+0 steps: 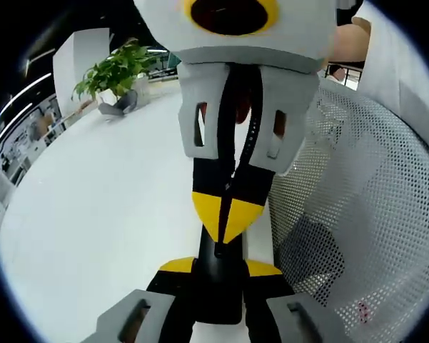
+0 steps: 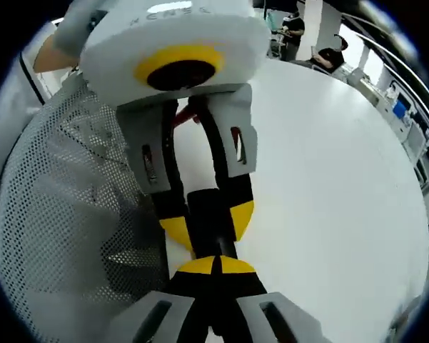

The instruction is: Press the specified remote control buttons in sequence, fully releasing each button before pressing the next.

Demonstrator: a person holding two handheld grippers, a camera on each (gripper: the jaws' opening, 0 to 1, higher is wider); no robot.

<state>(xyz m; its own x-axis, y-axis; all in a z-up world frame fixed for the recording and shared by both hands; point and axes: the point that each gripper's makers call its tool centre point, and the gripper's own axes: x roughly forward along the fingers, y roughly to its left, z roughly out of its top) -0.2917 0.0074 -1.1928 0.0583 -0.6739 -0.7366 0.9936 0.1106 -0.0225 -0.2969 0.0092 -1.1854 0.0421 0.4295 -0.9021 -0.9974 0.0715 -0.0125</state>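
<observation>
A black remote control (image 1: pixel 221 296) stands edge-on between my left gripper's (image 1: pixel 220 268) yellow-tipped jaws, which are shut on it. My right gripper (image 1: pixel 226 214) comes in from the top, shut, with its joined yellow tips touching the remote's upper end. In the right gripper view my right gripper (image 2: pixel 214 266) rises from the bottom, tips together against the remote (image 2: pixel 213 207), which the left gripper (image 2: pixel 207 218) clamps from above. The remote's buttons are hidden.
Under both grippers spreads a white table (image 1: pixel 93 214). Close beside them is a white mesh chair back (image 1: pixel 364 186), also seen as mesh (image 2: pixel 64 200). A potted plant (image 1: pixel 114 71) stands at the table's far end. People (image 2: pixel 296 28) sit far off.
</observation>
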